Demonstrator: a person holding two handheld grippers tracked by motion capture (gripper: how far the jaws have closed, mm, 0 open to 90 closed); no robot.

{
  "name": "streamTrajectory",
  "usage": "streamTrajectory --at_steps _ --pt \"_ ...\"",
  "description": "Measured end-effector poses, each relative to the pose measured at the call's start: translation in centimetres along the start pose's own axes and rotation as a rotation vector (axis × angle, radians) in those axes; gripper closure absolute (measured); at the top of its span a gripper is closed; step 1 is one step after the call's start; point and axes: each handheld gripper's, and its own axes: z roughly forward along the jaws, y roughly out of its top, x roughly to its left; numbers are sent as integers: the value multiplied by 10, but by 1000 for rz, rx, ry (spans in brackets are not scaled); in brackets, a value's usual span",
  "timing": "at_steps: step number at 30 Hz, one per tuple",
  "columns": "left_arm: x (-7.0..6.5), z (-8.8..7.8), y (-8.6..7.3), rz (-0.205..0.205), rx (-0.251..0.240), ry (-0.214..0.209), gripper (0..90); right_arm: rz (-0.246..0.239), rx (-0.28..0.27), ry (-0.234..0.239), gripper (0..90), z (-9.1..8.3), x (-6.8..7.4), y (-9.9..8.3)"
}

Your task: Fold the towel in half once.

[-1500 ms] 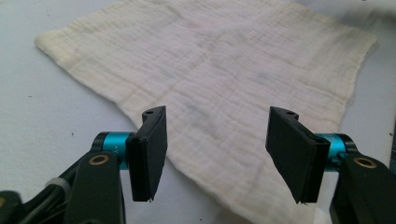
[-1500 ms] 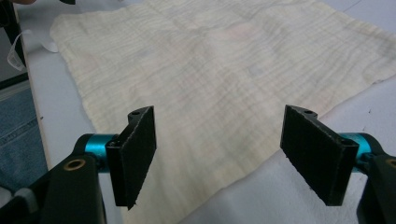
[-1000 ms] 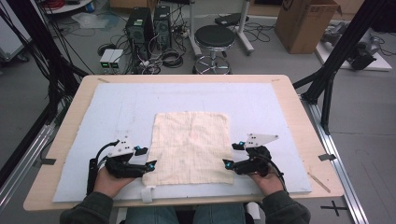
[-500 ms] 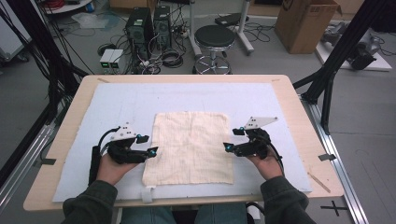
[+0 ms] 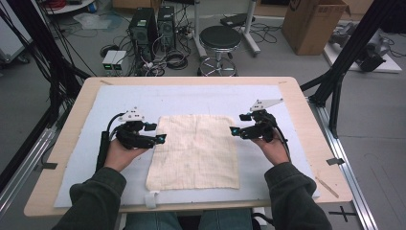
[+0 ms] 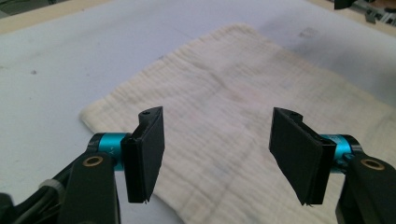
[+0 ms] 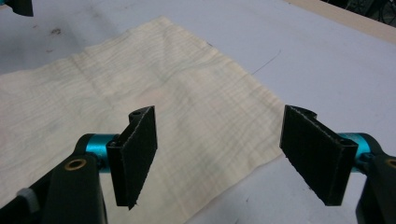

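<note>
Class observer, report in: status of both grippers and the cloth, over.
Left gripper open, empty, at the cloth's left edge. Right gripper open, empty, at its right edge. Cream cloth flat on the blue mat, untouched. Nothing in the way.

high: I look down over table (image 5: 306,120) | gripper views: close, facing cloth (image 6: 243,93) | shared: cloth
</note>
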Motion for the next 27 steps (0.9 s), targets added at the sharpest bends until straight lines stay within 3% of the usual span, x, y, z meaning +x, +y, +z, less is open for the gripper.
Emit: streamTrajectory --at_steps 3,5,8,11,12,14,15,17,23,27 --pt "8 0 9 -13 6 17 363 7 -1 -9 268 0 -6 6" --pt "15 -1 16 -34 -20 36 373 5 -3 -16 277 0 -10 12" --pt "21 0 21 -31 -6 52 378 11 -10 -21 285 1 -16 20" --pt "30 3 25 -59 -23 67 388 19 -17 -30 296 3 -20 24" --pt "38 6 26 -88 -36 93 394 24 -22 -40 301 6 -24 25" --pt "42 7 25 -93 -31 109 396 48 -20 -44 326 11 -28 24" --pt "49 13 22 -114 -25 124 396 42 -18 -46 331 13 -30 23" --pt "51 16 21 -115 -19 132 406 46 -8 -51 344 18 -32 22" --pt "67 44 16 -161 40 171 434 106 -1 -53 349 33 -45 14" --pt "70 64 12 -152 50 214 495 101 47 -89 396 47 -50 10"
